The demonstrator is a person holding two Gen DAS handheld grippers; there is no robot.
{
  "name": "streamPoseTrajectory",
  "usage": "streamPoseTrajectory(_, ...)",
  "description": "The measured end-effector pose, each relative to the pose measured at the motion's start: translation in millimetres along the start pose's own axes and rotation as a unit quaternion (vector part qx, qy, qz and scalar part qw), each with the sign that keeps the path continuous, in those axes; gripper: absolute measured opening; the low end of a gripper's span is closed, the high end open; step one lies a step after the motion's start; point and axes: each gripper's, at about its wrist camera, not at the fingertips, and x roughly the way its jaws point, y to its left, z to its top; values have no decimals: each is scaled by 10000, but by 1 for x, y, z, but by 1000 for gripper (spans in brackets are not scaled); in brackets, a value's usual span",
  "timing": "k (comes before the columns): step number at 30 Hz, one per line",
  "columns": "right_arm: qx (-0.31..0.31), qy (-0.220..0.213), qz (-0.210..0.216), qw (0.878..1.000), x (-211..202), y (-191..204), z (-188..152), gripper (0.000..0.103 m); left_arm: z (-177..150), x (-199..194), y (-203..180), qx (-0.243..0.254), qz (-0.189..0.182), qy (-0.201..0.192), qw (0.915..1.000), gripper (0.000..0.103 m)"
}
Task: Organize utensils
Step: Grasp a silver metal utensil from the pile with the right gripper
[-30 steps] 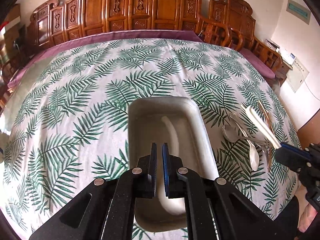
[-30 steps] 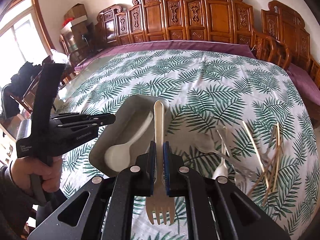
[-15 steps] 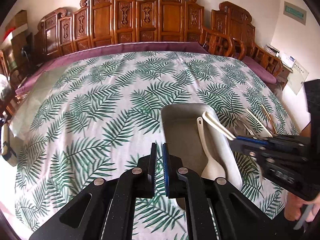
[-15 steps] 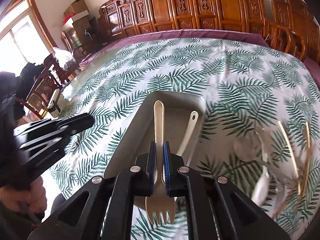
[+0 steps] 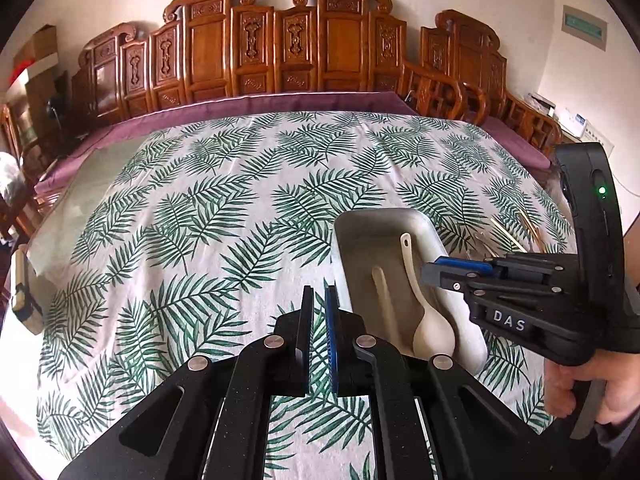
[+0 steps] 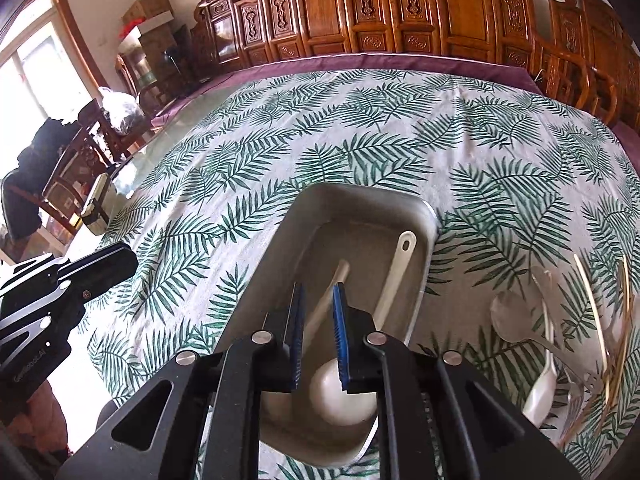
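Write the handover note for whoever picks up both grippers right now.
Right gripper: over the tray, jaws have just been opening, fork lying loose between them, not gripped.
Left gripper: shut, empty, over the tablecloth beside the tray.
Tray: holds the white spoon and the fork.
Done: those two utensils are in.
Left: clear plastic spoons, a white utensil and chopsticks lie on the cloth beside the tray.
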Motion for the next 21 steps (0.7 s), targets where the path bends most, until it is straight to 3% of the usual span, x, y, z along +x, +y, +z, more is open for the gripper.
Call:
streamPoseTrajectory(6,-204,-140,-112,9996,-28,-20,-13,16,1,-3,-18,102,-110,-37,9999,5)
streamPoseTrajectory(10,-354,-259,-288,9986,-56,-44,-29,16,1,-5,-35,195,-211,-82,9996,17)
streamPoseTrajectory(18,-237,-332,-806,9959,-100,-121,-56,16,1,-1,-81,438,-485,-77,9978,29)
streamPoseTrajectory(21,-88,-263,-917,9954,-104,-149,-61,16,0,0,-95,485,-575,-71,9971,40)
